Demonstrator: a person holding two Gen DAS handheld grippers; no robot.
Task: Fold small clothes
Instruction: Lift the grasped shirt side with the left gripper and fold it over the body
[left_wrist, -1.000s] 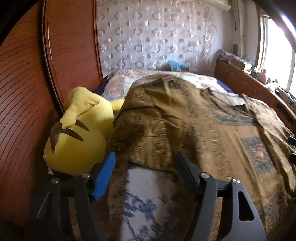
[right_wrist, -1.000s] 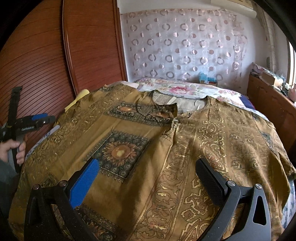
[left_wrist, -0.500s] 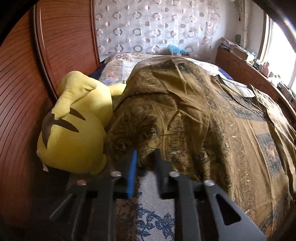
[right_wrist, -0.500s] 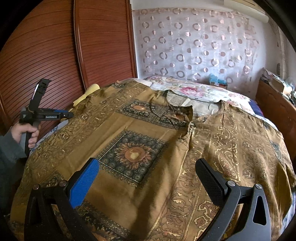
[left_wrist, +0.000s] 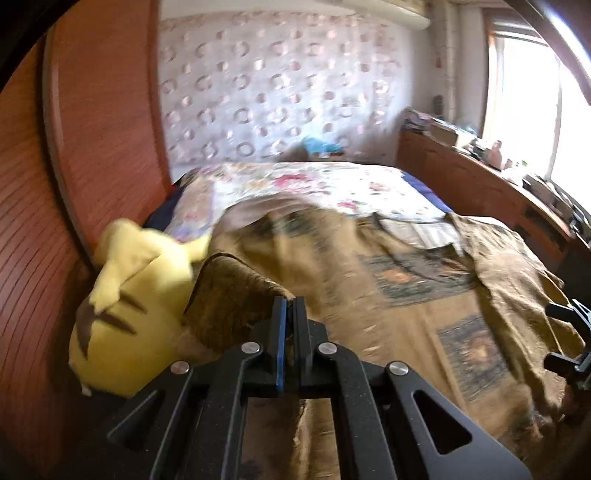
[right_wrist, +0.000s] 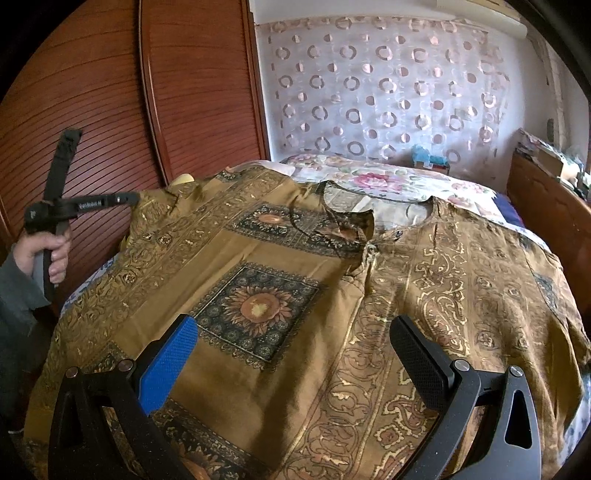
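Two grippers are at work over a brown patterned shirt (right_wrist: 332, 288) spread across the bed (right_wrist: 388, 181). At nine o'clock in the right wrist view, the left gripper (left_wrist: 290, 301), jaws together, pinches the shirt's sleeve edge (left_wrist: 236, 291) and holds it raised above the bed, just beside a yellow plush toy (left_wrist: 129, 302) at its nine o'clock. Its jaws have just been closing, with the cloth between them. Right gripper (right_wrist: 295, 343) hovers over the shirt's lower front at six o'clock, jaws wide apart, clamping nothing.

Matt printed cloth garment (right_wrist: 332, 295); glossy ribbed wood wardrobe (right_wrist: 110, 92).
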